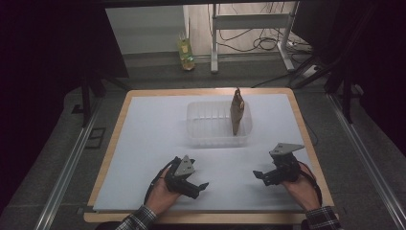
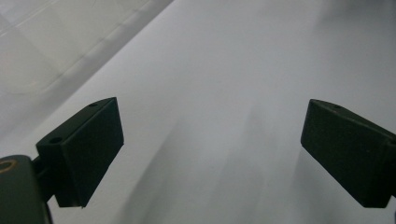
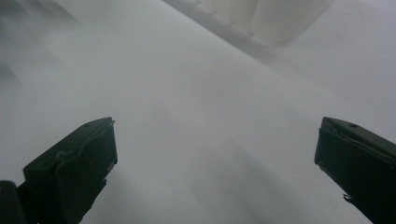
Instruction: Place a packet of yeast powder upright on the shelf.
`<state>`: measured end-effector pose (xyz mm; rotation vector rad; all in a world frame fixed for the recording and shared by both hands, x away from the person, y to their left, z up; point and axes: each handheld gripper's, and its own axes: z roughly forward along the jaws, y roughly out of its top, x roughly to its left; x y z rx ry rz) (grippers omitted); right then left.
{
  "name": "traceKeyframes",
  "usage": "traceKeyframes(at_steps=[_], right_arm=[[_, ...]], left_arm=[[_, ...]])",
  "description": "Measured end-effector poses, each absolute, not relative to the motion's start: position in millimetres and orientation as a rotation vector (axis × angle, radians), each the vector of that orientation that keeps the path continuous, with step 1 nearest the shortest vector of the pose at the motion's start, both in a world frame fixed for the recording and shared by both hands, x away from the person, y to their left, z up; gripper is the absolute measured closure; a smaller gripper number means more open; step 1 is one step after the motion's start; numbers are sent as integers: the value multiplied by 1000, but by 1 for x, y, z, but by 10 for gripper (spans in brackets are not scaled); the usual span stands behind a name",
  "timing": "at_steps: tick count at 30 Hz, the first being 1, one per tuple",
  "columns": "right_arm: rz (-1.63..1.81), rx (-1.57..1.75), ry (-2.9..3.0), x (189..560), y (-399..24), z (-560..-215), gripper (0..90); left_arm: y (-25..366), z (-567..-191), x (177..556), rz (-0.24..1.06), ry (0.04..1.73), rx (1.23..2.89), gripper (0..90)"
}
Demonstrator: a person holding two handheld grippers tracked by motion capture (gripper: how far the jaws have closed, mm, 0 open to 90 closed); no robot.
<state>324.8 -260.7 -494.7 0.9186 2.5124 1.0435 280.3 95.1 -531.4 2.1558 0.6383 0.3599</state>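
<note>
While both hands rest short of the tub (image 1: pixel 196 136), the left gripper (image 1: pixel 200 188) and right gripper (image 1: pixel 259 175) hang spread and empty. Beyond them, a brown bag (image 1: pixel 237 114) stands upright against the tub's right end; I'd guess a careless nudge topples it.

Clear plastic container (image 1: pixel 218 125) — rectangular, shallow, ribbed floor — sits on the white-covered worktop (image 1: pixel 153 143), far of centre, long side across. Brown pointed item (image 1: pixel 237 112) stands upright in its right end, tip above the rim, leaning slightly — hard to tell what it is. A container corner shows blurred in the right gripper view (image 3: pixel 261 18).
</note>
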Motion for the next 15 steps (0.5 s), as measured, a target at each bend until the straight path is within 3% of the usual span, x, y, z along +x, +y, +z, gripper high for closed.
traceKeyframes(at_steps=[15], right_arm=[[976,960,2543,314,-276,-509,0]], left_arm=[[95,-532,281,367,635,2159,58]])
